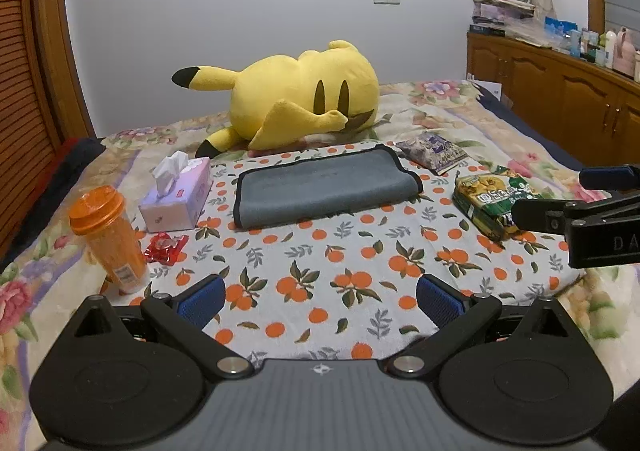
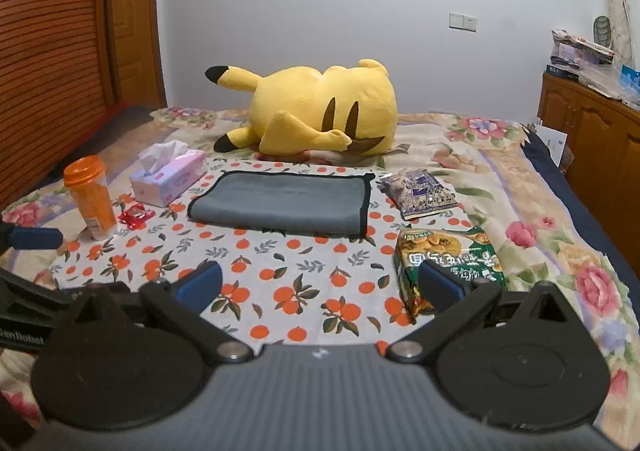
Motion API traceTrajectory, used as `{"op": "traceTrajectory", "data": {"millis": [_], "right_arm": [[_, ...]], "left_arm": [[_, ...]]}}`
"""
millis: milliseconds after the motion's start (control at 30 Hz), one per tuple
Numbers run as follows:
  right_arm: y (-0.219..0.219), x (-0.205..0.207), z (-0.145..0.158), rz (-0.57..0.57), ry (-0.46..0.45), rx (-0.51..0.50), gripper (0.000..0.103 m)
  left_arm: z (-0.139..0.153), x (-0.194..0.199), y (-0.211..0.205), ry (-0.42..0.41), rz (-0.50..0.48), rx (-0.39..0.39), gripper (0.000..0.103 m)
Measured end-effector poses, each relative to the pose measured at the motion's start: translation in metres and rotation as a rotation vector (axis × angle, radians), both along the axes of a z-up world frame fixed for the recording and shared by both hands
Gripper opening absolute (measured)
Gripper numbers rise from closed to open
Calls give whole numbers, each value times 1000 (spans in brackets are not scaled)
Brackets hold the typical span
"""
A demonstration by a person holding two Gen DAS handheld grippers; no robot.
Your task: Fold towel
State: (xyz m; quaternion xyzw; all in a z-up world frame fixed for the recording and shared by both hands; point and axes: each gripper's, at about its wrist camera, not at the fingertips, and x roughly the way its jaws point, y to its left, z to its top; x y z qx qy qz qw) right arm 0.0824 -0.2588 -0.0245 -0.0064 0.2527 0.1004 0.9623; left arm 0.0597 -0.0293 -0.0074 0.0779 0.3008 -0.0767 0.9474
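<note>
A grey towel with black trim (image 1: 324,187) lies folded flat on the orange-print cloth (image 1: 320,271), in the middle of the bed; it also shows in the right wrist view (image 2: 280,203). My left gripper (image 1: 320,301) is open and empty, well short of the towel, above the near part of the cloth. My right gripper (image 2: 320,287) is open and empty, also short of the towel. The right gripper shows from the side in the left wrist view (image 1: 560,195), near the green snack bag.
A yellow plush toy (image 1: 296,99) lies behind the towel. A tissue box (image 1: 178,197), an orange bottle (image 1: 110,239) and a red wrapper (image 1: 166,247) sit left. A purple packet (image 1: 434,151) and green snack bag (image 1: 496,203) sit right. Wooden cabinets (image 1: 560,91) stand at right.
</note>
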Motion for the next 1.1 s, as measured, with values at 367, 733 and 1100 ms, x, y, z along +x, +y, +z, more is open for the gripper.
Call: {"op": "traceTrajectory", "data": {"millis": [367,733,1100], "right_arm": [[3,-19,-15,-2,22,11,103],[4,-32,-18,2,33,7,103],[1,-35,-28,-25,32,1,103]], "left_arm": [[-14,-17,5,23,24,-12,103],[-23,-32,10,41,43,-17,103],[-26,-42,18,11,64,-36,103]]}}
